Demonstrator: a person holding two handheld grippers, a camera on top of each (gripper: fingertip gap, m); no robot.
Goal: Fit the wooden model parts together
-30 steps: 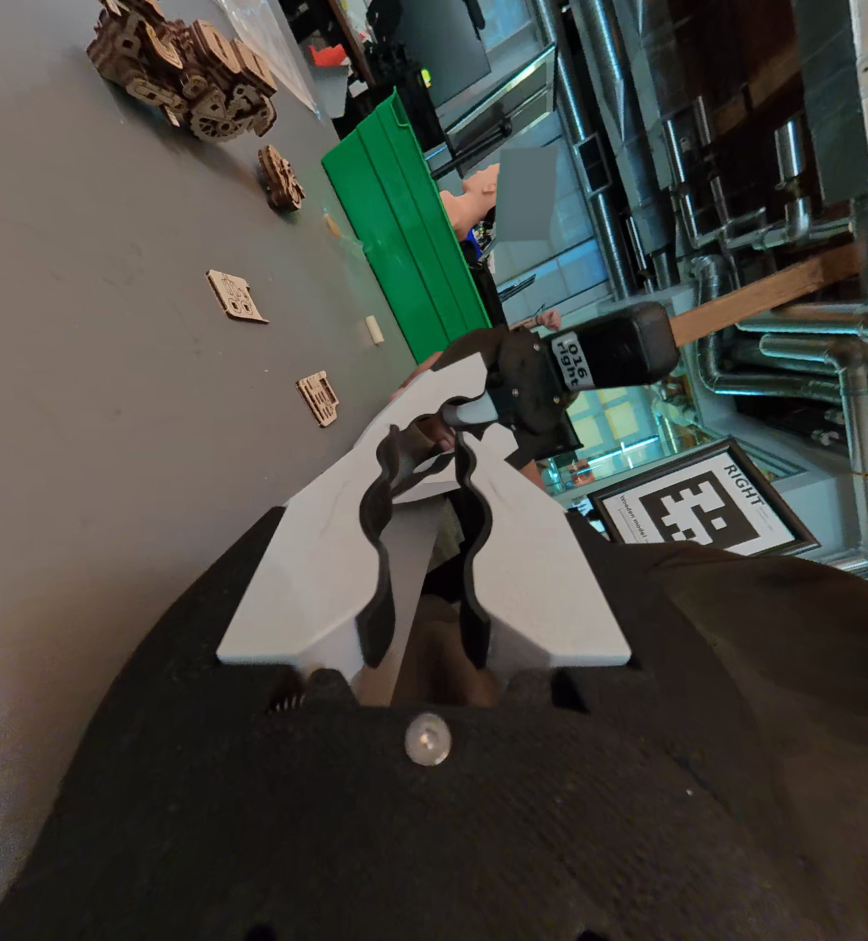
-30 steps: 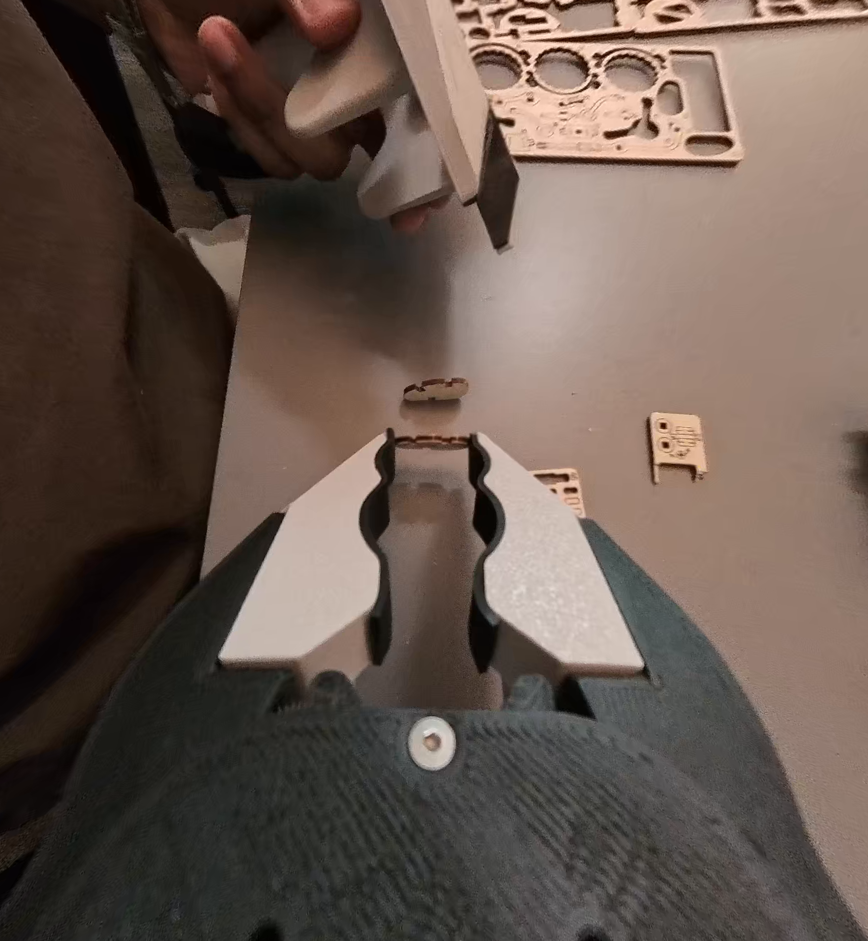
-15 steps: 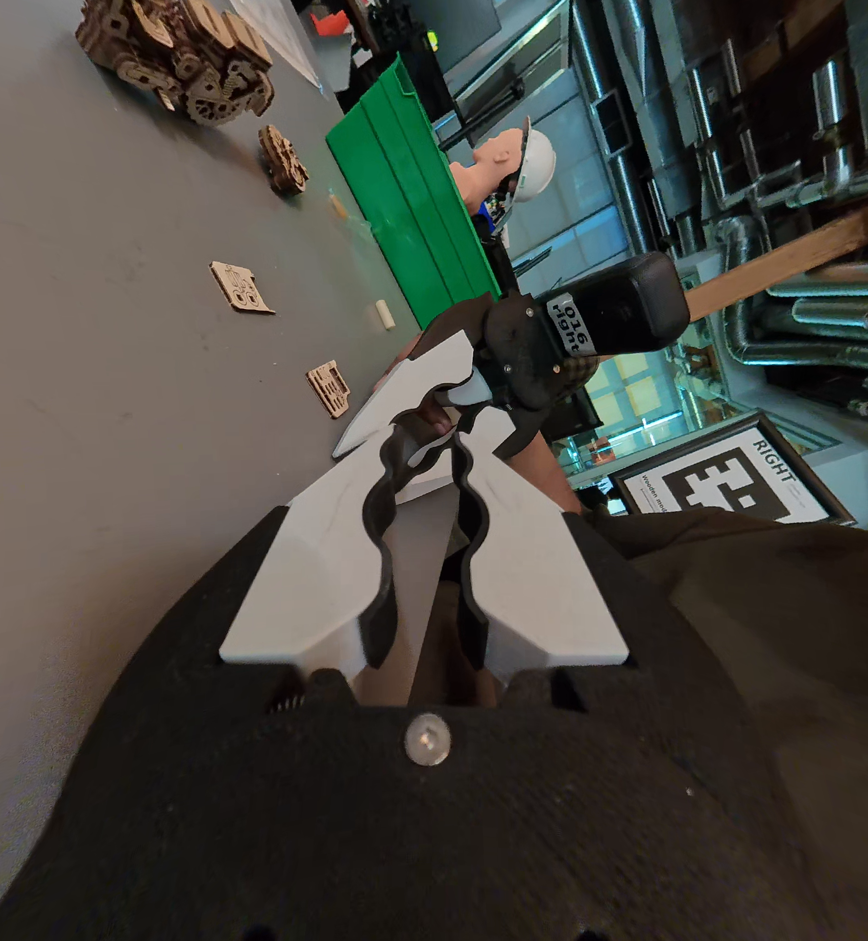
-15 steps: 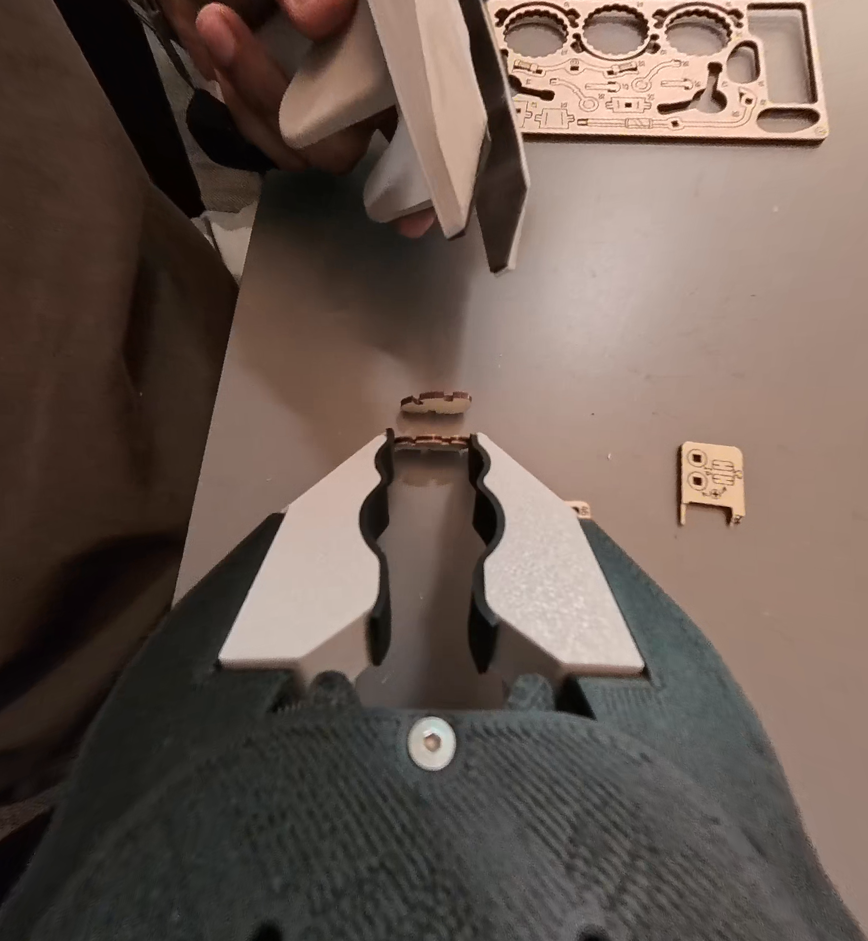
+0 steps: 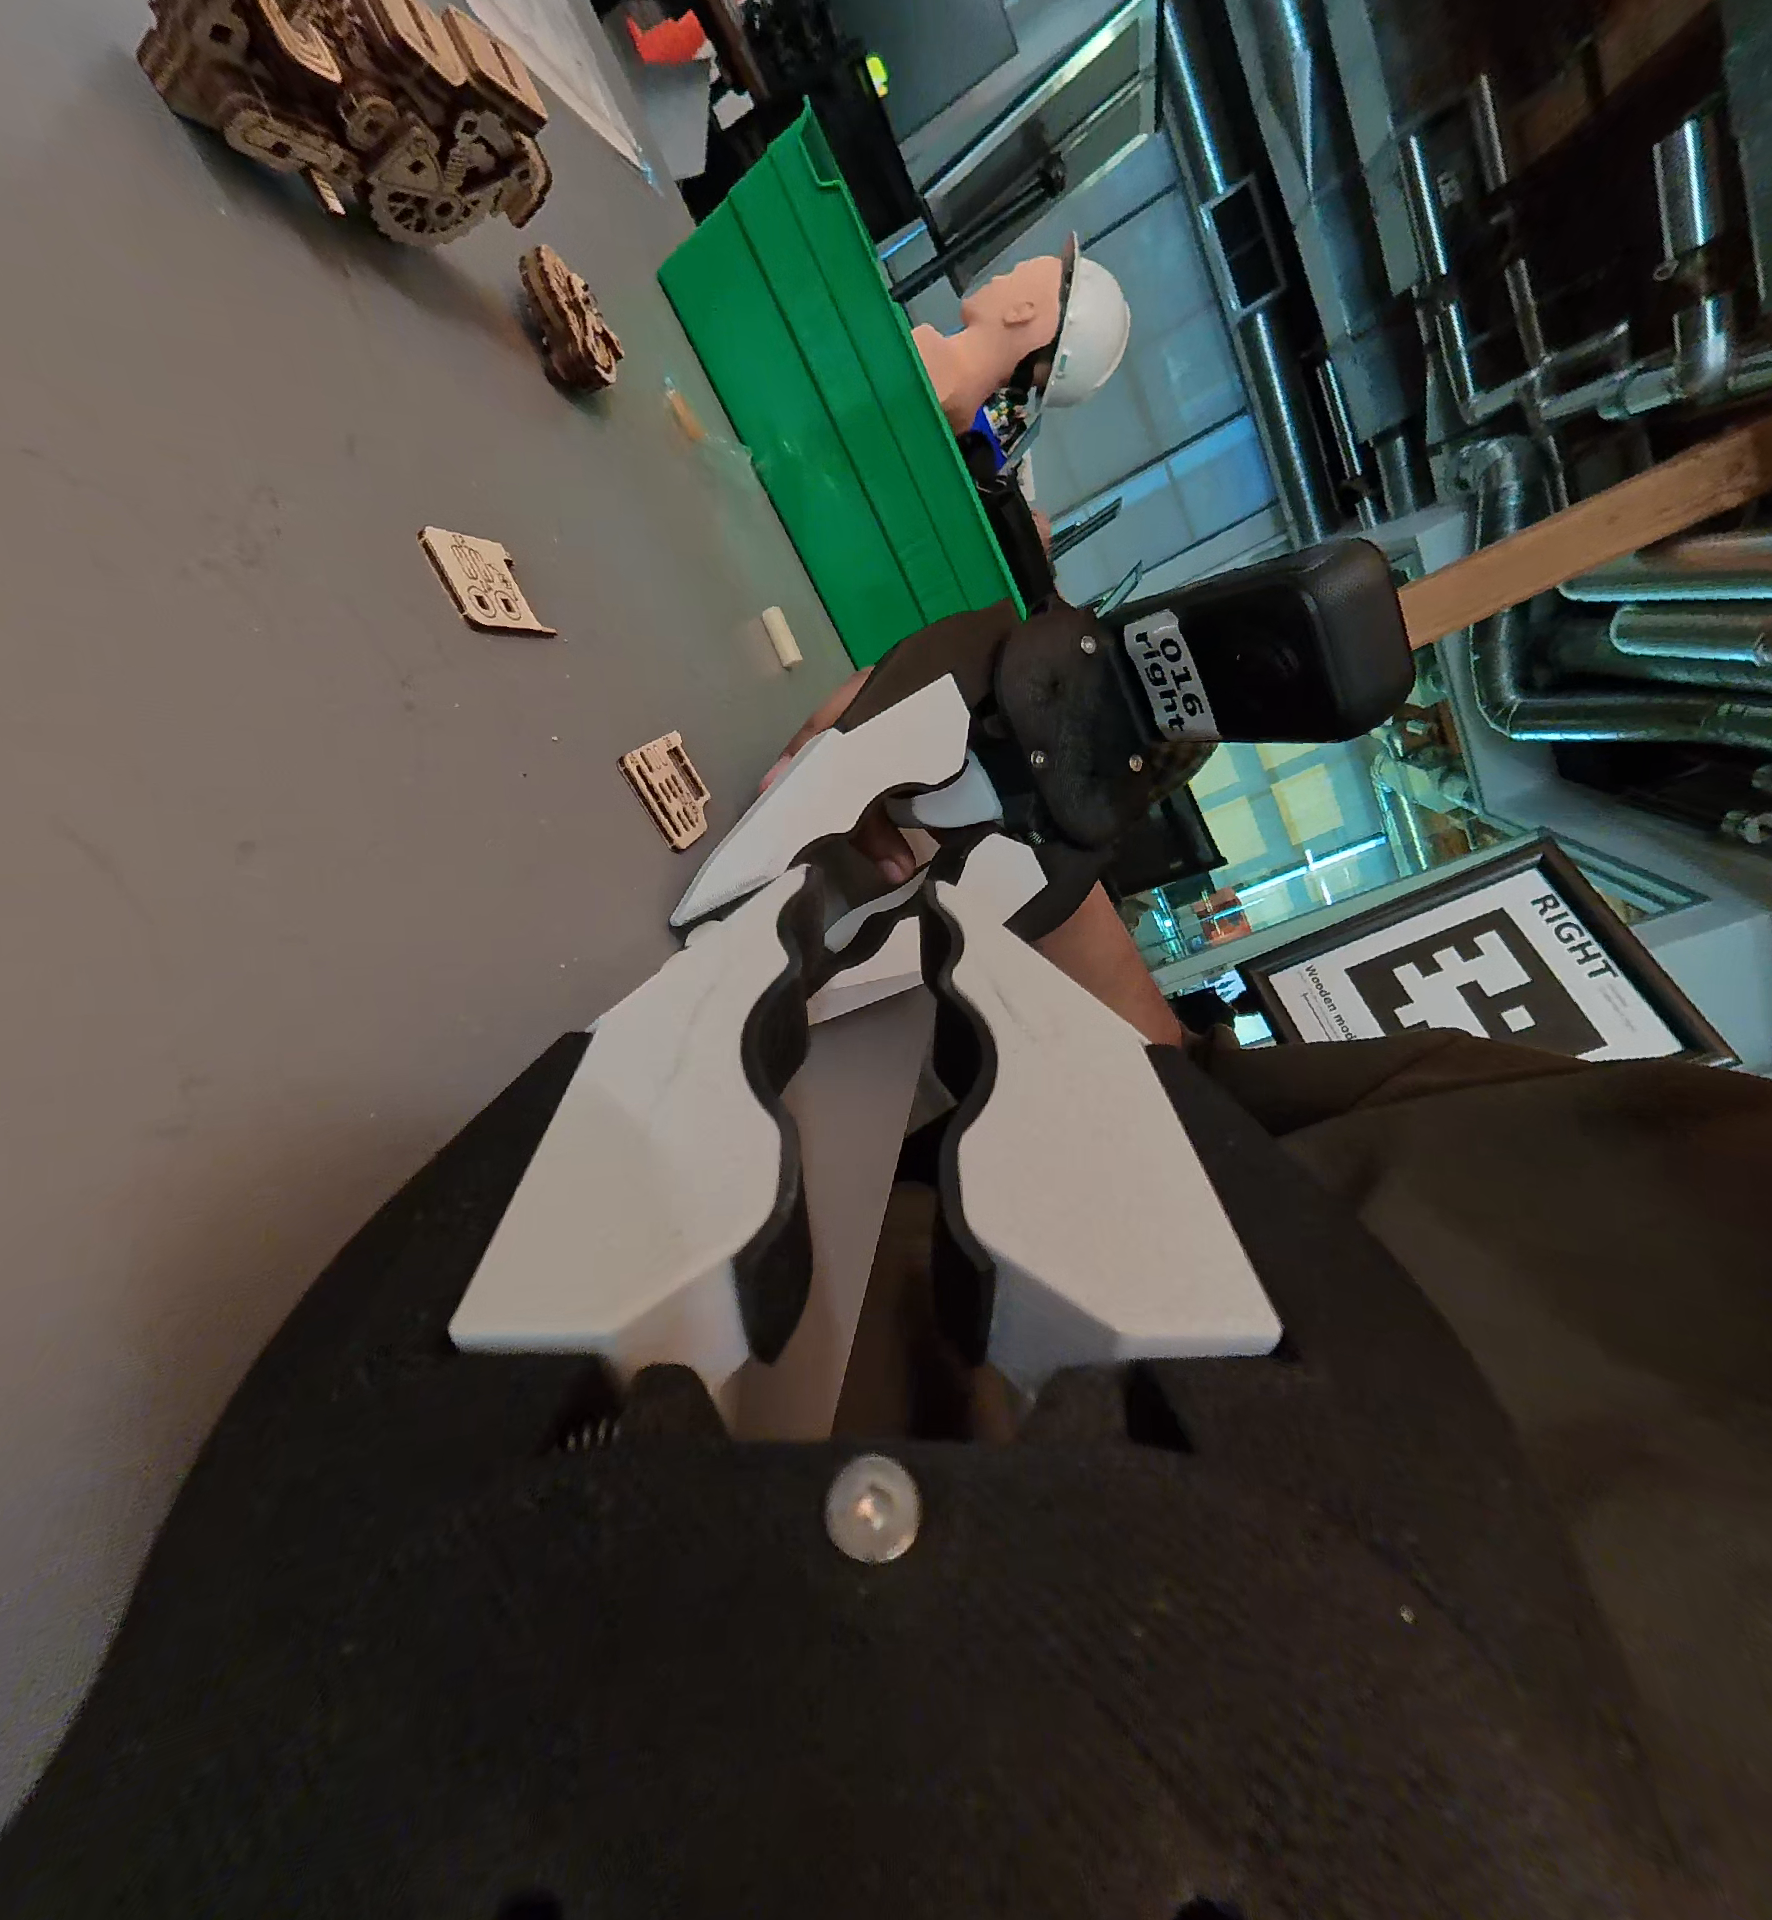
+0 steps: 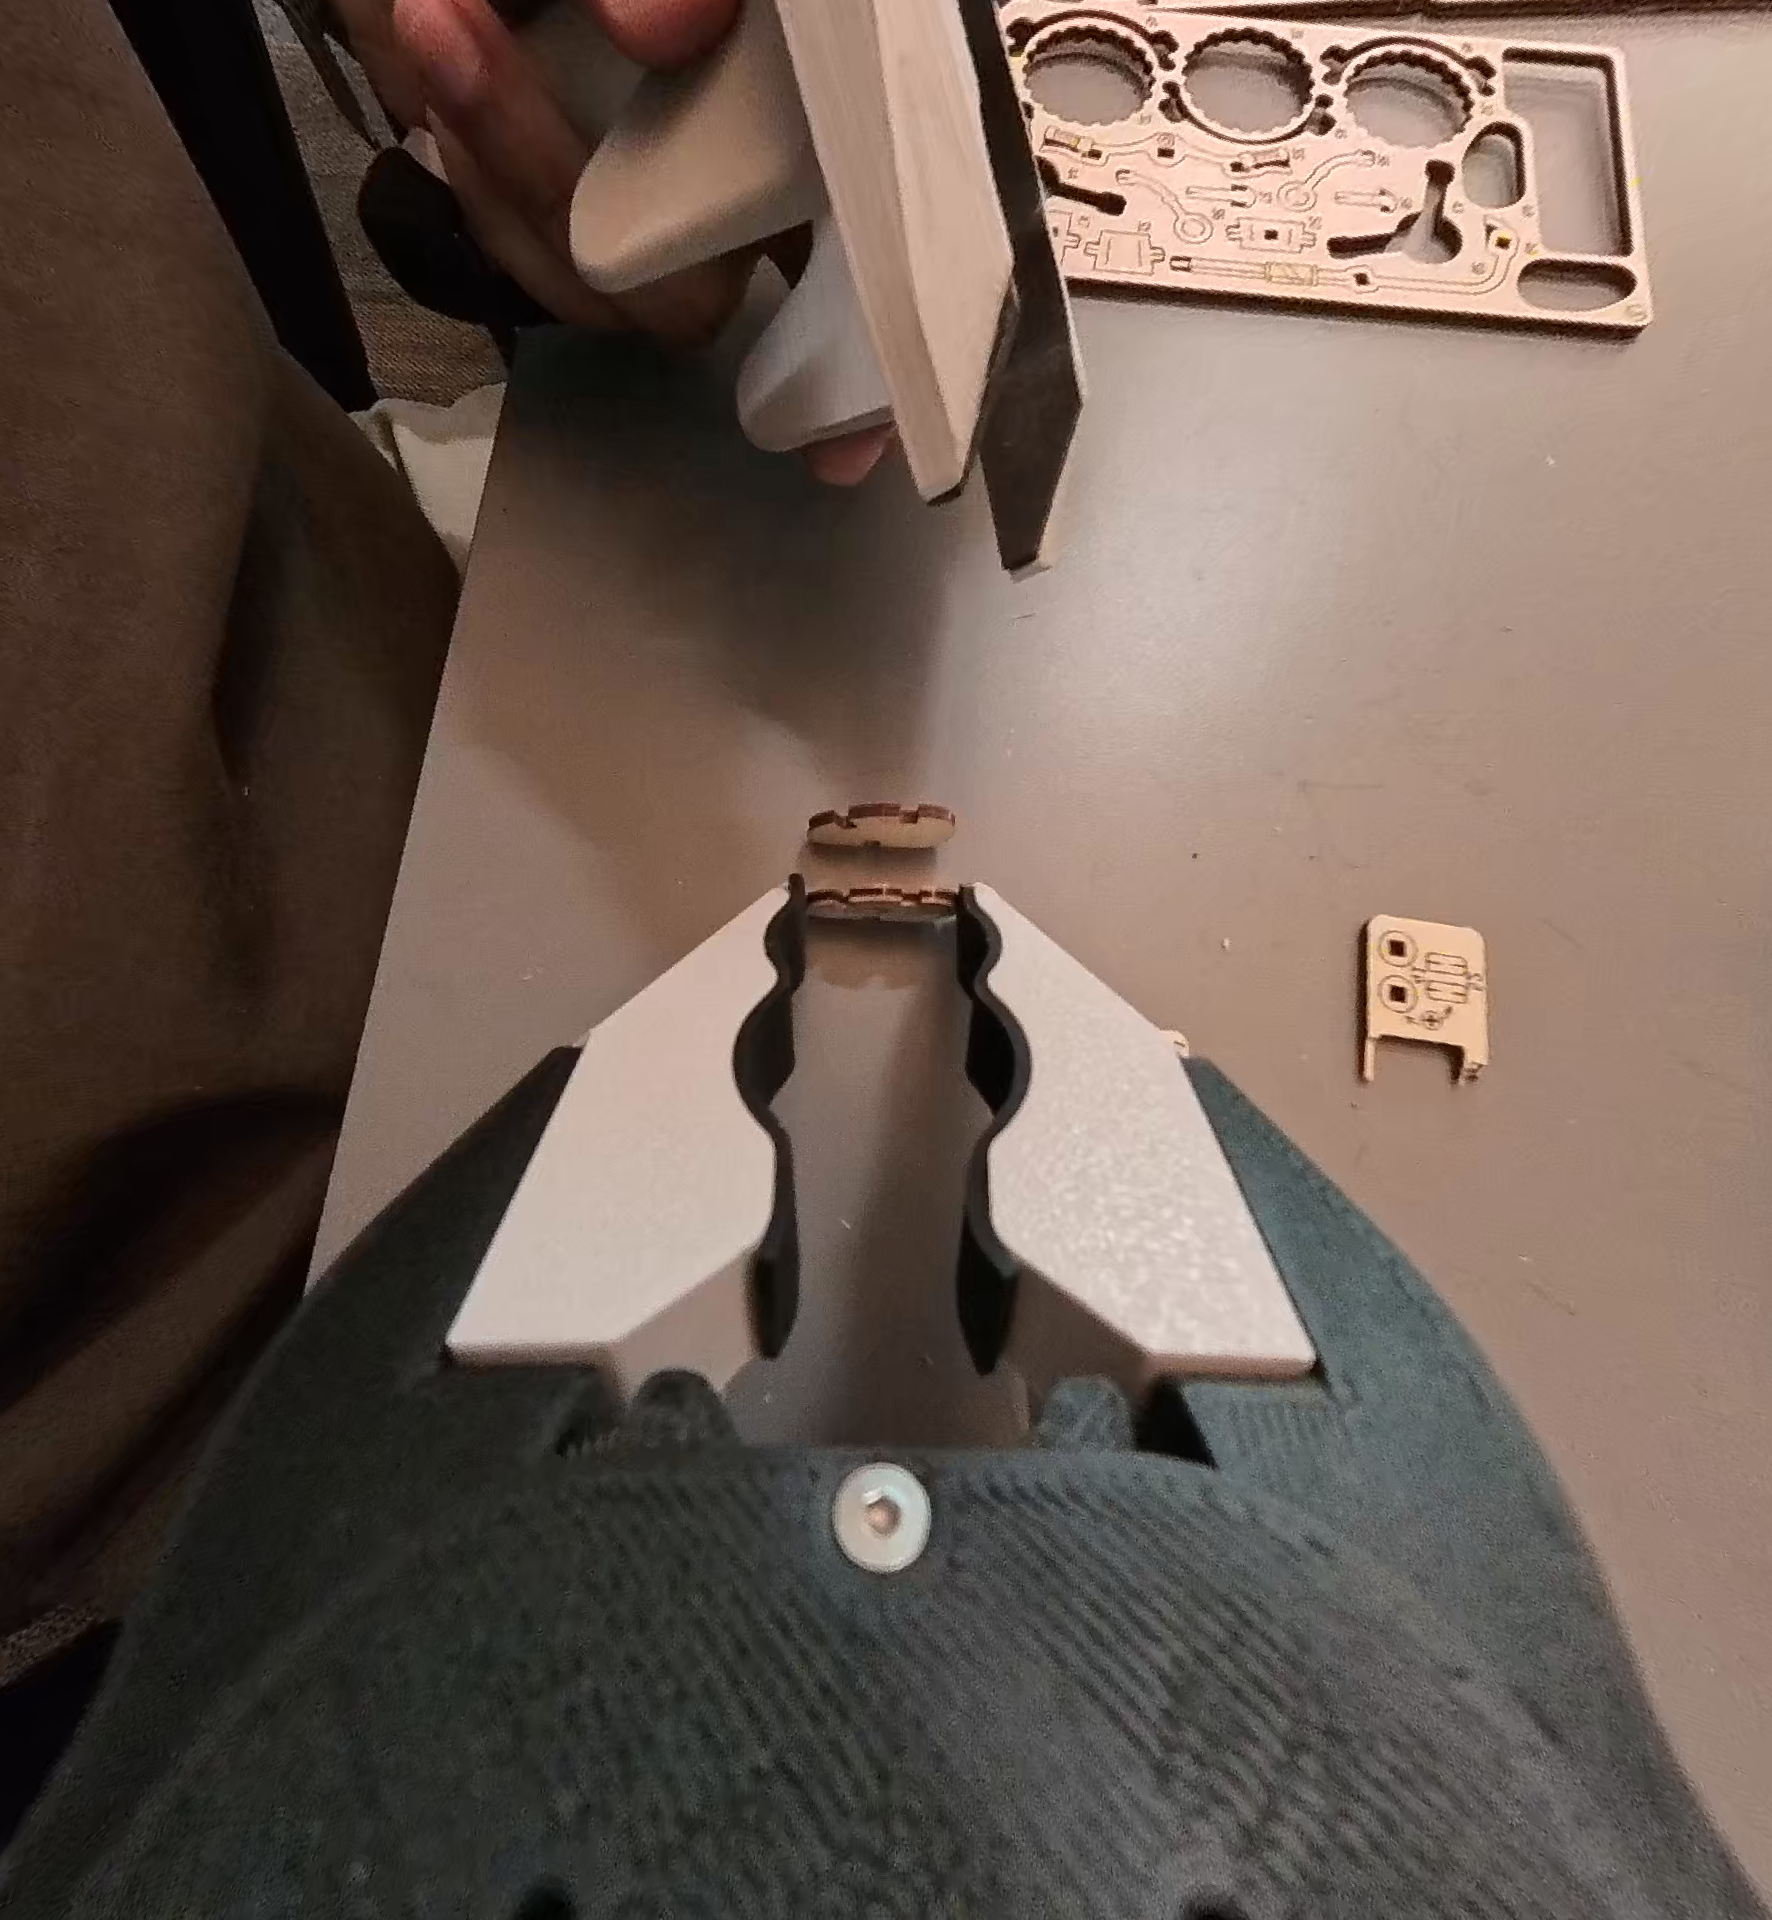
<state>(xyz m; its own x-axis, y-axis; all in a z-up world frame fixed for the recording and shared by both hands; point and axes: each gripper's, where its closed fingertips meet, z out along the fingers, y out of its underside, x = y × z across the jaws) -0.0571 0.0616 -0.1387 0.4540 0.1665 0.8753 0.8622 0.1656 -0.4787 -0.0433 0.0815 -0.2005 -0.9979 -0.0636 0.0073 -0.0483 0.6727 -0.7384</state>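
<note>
In the right wrist view my right gripper (image 6: 882, 902) is shut on a small flat wooden piece (image 6: 880, 900), held crosswise between its tips just above the grey table (image 6: 1277, 675). A second similar piece (image 6: 880, 828) lies just beyond the tips. My left gripper (image 6: 981, 525) hangs tilted above and beyond them, held by a hand, with nothing seen in it. In the left wrist view my left gripper (image 5: 869, 891) is open and empty, and the right gripper's white fingers (image 5: 830, 790) show just past its tips.
A punched wooden sheet (image 6: 1329, 218) lies at the far side and a small wooden card (image 6: 1422, 997) to the right. The left view shows an assembled wooden model (image 5: 342, 104), a gear piece (image 5: 570, 322), two cards (image 5: 482, 582), a green bin (image 5: 830, 395). Some 7 centimetres of space lies between my two pairs of fingers.
The left gripper has come lower and nearer to the right gripper's tips. The right gripper keeps its hold on the small piece, and the wooden sheet has slid lower in its view.
</note>
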